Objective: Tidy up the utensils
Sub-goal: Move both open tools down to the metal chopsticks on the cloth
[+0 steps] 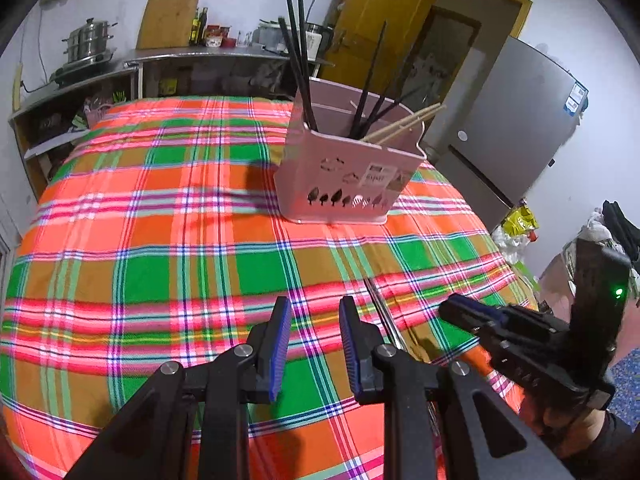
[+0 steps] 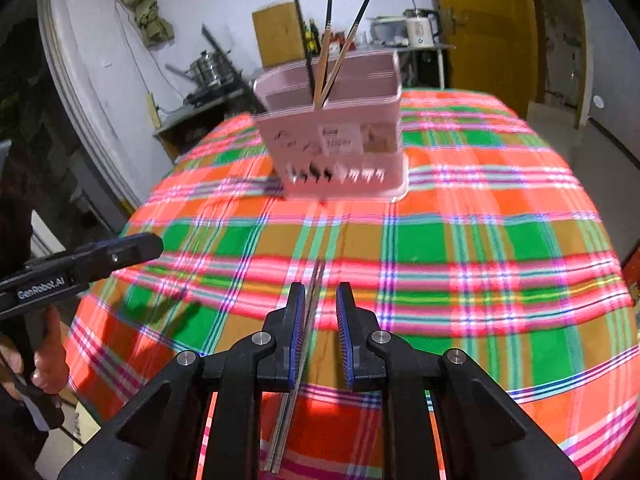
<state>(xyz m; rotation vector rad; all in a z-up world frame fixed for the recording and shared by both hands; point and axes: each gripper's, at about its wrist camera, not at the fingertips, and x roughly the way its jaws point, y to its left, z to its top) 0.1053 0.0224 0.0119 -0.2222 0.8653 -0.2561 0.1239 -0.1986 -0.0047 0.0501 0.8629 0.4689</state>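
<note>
A pink utensil holder (image 1: 344,172) stands on the plaid tablecloth (image 1: 160,240) and holds several black and wooden chopsticks (image 1: 298,52); it also shows in the right wrist view (image 2: 336,136). A pair of metal chopsticks (image 2: 304,344) lies flat on the cloth, also visible in the left wrist view (image 1: 380,312). My right gripper (image 2: 319,308) is open with its jaws on either side of the metal chopsticks, which lie close to the left finger. My left gripper (image 1: 314,320) is open and empty, just left of that pair.
The right gripper's body (image 1: 520,344) sits close beside my left one. The left gripper (image 2: 100,256) shows at the left table edge. A counter with pots (image 1: 88,44), a yellow door (image 1: 384,20) and a fridge (image 1: 512,120) stand behind the table.
</note>
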